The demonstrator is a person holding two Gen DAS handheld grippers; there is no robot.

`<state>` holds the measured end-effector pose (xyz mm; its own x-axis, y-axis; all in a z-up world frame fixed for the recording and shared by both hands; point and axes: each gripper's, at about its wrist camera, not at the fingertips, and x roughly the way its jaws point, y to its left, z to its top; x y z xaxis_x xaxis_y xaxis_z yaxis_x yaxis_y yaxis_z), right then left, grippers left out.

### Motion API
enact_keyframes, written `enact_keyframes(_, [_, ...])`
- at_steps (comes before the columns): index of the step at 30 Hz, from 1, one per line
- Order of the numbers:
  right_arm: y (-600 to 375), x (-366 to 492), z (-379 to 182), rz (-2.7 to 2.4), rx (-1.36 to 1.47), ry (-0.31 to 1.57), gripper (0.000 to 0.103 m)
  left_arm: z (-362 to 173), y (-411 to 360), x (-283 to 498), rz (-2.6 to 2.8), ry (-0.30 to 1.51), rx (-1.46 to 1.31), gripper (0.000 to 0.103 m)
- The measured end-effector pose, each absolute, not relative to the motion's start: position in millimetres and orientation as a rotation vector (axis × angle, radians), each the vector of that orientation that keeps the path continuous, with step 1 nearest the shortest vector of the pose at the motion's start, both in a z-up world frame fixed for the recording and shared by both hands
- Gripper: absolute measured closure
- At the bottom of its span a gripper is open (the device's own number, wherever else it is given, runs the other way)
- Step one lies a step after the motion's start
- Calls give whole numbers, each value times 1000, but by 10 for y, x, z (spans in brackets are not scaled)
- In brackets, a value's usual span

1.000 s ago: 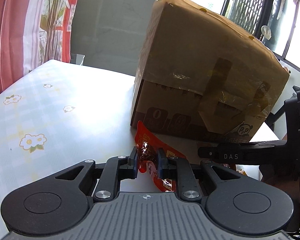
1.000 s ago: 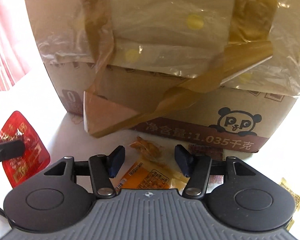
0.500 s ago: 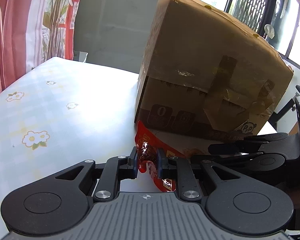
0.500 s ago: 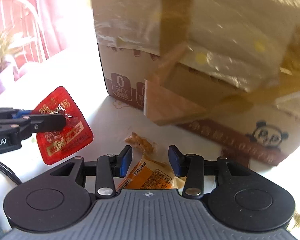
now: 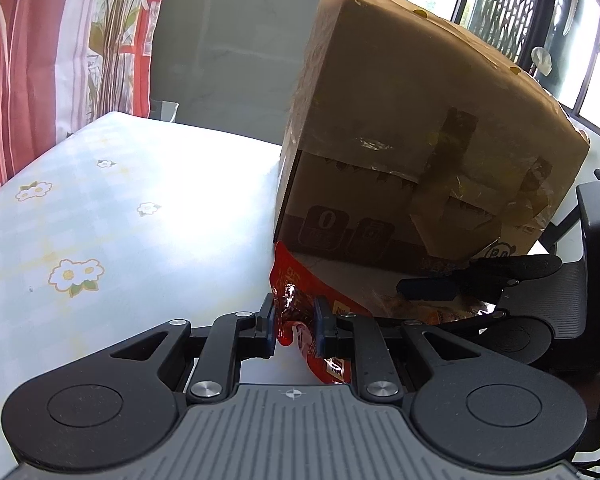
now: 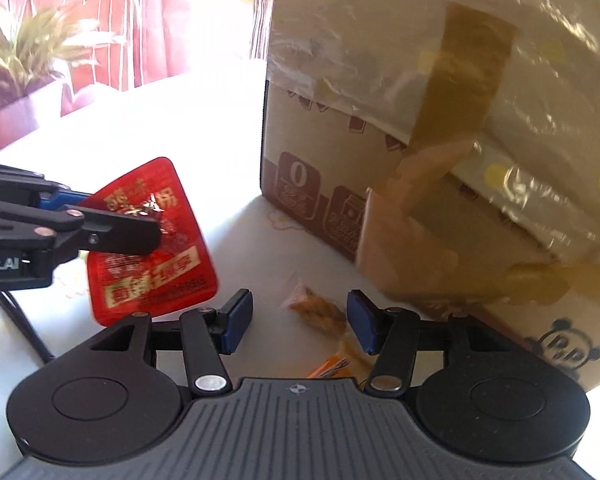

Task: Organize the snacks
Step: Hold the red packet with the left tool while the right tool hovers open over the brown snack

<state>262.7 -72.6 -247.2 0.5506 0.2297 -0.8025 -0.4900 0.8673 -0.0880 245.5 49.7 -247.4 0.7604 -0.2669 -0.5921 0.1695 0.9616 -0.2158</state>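
Swung round to the left since a second ago, right gripper (image 6: 299, 322), so the box corner now sits dead ahead instead of the flat front, with jaws just opened a bit wider after a brief squeeze, roughly half apart and gripping nothing. Straddling the orange snack packet (image 6: 320, 314) lying flat on the counter (image 5: 148, 216), pads clear of it on both sides. Meanwhile, clamped tight on the red snack pouch (image 5: 296, 312), left gripper (image 5: 294, 322), keeping it lifted off the counter and out of the way, probably parked till a spot turns up. Close behind the packet, a big taped cardboard box (image 5: 420, 128), so barely any room forward there. Loads of bare counter off to the left of the box though, easy place to shift things.
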Motion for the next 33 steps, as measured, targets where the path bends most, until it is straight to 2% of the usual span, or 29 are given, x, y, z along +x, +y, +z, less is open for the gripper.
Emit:
enact_keyframes(15, [-976, 2570, -2257, 377, -155, 939, 49, -2488, 461, 2449, -234, 669, -152, 84])
enact_keyframes(22, [-1001, 2549, -2159, 376, -301, 931, 49, -2499, 463, 2454, -233, 670, -158, 84])
enact_keyframes(33, [-837, 2666, -2343, 394, -396, 931, 50, -2499, 467, 2454, -234, 671, -157, 84])
